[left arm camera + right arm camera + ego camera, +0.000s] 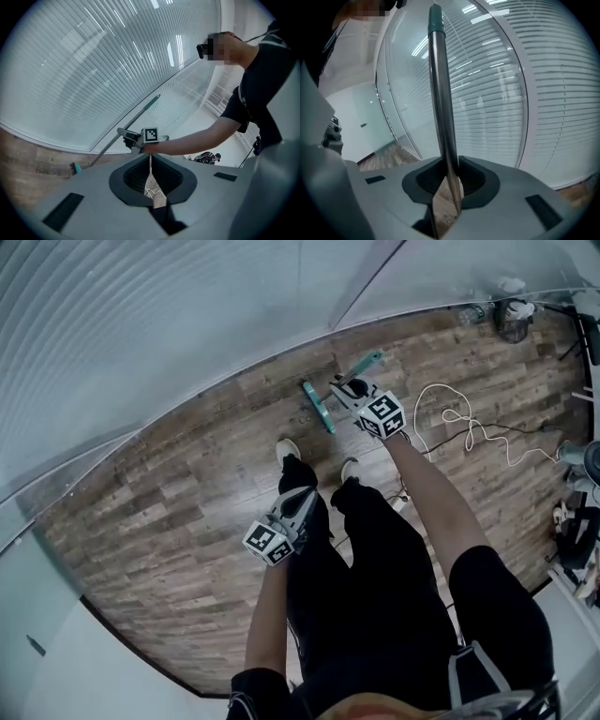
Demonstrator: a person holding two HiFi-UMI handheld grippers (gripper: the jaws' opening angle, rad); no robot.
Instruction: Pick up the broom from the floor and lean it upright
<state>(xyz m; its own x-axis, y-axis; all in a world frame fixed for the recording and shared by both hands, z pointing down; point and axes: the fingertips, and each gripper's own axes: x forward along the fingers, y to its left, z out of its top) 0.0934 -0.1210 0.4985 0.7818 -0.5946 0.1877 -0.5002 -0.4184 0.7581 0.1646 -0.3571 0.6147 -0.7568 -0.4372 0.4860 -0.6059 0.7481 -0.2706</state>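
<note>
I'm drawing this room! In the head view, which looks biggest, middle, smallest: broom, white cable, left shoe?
1. white cable, sprawled widest over the floor.
2. broom, though its handle rises toward the camera, so it looks shortened.
3. left shoe, smallest.

Left gripper (150,161) closed, right gripper (123,133) holding broom (140,114)

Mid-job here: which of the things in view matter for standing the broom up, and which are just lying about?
For the job:
- broom, handle clamped in the right hand-held gripper
- wall, probably the leaning spot

Just lying about:
- white cable on the floor
- dark bin by the far wall
- left hand-held gripper, shut and empty, idle
</note>
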